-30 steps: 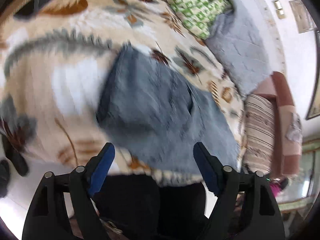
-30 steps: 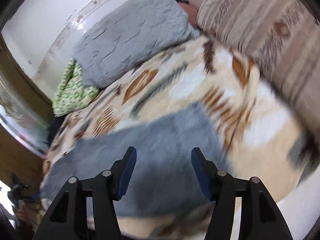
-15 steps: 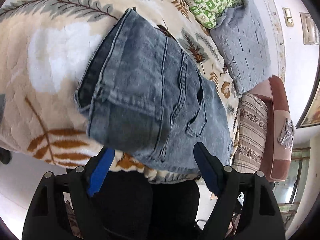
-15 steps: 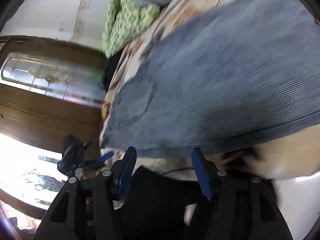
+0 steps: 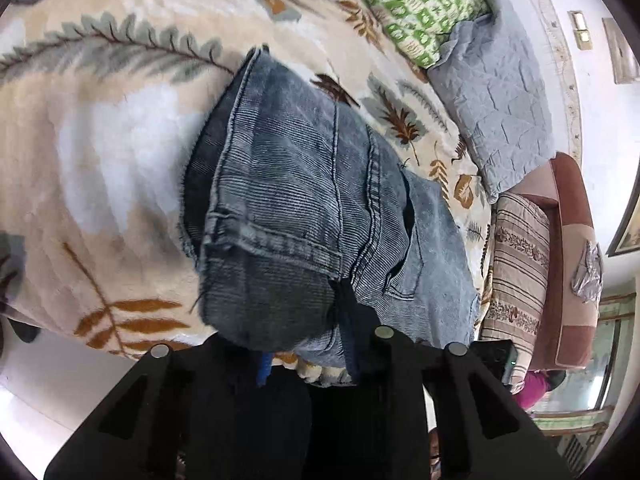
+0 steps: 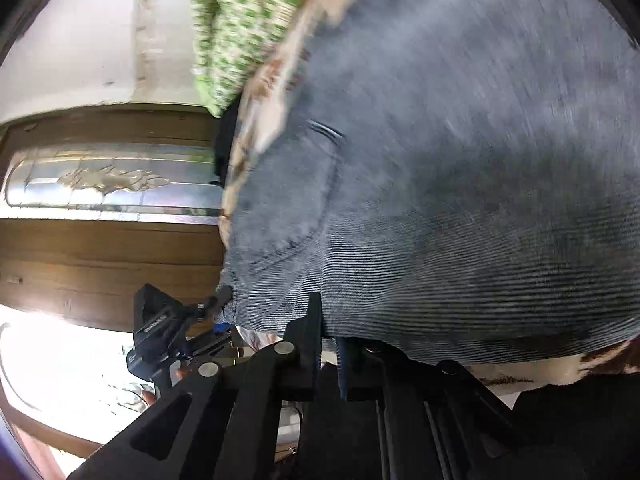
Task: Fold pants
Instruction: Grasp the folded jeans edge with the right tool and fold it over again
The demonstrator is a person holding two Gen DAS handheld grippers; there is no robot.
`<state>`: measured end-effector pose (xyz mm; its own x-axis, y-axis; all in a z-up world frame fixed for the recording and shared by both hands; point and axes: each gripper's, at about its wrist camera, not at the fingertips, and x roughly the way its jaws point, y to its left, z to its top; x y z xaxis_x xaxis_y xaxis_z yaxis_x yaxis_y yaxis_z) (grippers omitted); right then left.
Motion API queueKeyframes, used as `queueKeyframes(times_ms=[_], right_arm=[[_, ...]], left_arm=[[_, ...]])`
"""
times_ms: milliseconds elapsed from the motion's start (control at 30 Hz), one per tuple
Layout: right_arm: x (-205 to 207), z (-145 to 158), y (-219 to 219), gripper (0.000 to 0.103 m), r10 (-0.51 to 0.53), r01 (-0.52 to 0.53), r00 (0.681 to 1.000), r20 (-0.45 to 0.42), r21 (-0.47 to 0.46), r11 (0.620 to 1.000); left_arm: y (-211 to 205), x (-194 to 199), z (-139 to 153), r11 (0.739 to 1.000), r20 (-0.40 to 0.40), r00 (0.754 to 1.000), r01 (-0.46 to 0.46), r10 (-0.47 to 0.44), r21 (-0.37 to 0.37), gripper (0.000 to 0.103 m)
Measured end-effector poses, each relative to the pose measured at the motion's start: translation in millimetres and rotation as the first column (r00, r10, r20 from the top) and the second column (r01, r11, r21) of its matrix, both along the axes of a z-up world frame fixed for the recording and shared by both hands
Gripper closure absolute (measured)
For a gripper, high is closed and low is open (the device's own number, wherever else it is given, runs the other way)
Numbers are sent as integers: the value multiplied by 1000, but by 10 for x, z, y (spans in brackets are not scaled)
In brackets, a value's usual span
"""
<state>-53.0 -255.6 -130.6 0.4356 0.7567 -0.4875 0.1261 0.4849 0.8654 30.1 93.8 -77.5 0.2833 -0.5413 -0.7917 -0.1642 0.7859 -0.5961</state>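
Two grippers are clamped on the near edge of the pants.

Both sets of jaws have just been closing, with denim between them. In the left view the left gripper [image 5: 306, 354] is pinched on a thick folded bundle of the pants [image 5: 304, 216] at the lower centre of the frame; in the right view the right gripper [image 6: 330, 344] is pressed almost fully together on a thin hem at the bottom centre. The pants are spread, partly folded, over a leaf-patterned blanket [image 5: 104, 128], which fills the frame's left. Both grips sit along one edge, probably so that it can be lifted evenly and carried over for the next fold. A grey pillow [image 5: 496, 96] lies at the upper right, well apart.
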Motion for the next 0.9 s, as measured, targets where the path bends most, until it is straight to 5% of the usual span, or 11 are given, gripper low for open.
queueKeyframes(times_ms=[100,200,333,400,467,533,633,700,833,900], right_arm=[[-7,-148,110,97,42,-44,998,-54,-43,998],[-12,-317,85,93,38,-38,994,-100,2,999],[-86,-81,-55,85,41,-43,998,-49,-30,999],[-204,50,-250,62,6,-7,1000,-15,-51,999],[-418,153,-582,51,-85,87,996,20,-87,992],[-647,179,-911,51,-189,191,981,35,-117,974],[-1139,145,-1545,51,-401,406,914,63,-137,903],[-1483,79,-2038,47,-546,550,835,68,-142,823],[-1828,-106,-2638,44,-690,691,722,49,-91,717],[-1877,-195,-2766,44,-714,715,699,49,-56,696]], left_arm=[[-11,-31,-150,996,-32,999,11,-8,92,78],[68,-66,-346,998,-94,995,-19,24,57,70],[175,-160,-197,998,-69,997,-12,16,64,55],[194,-220,-86,998,-50,999,8,-5,64,52],[182,-302,47,998,-20,999,34,-33,59,45],[120,-348,157,995,6,998,57,-58,79,40],[-131,-358,319,985,36,992,115,-121,132,37],[-374,-316,394,973,42,984,166,-175,163,37],[-986,-183,465,933,29,954,286,-300,219,37],[-1400,-78,498,901,19,930,351,-368,256,36]])
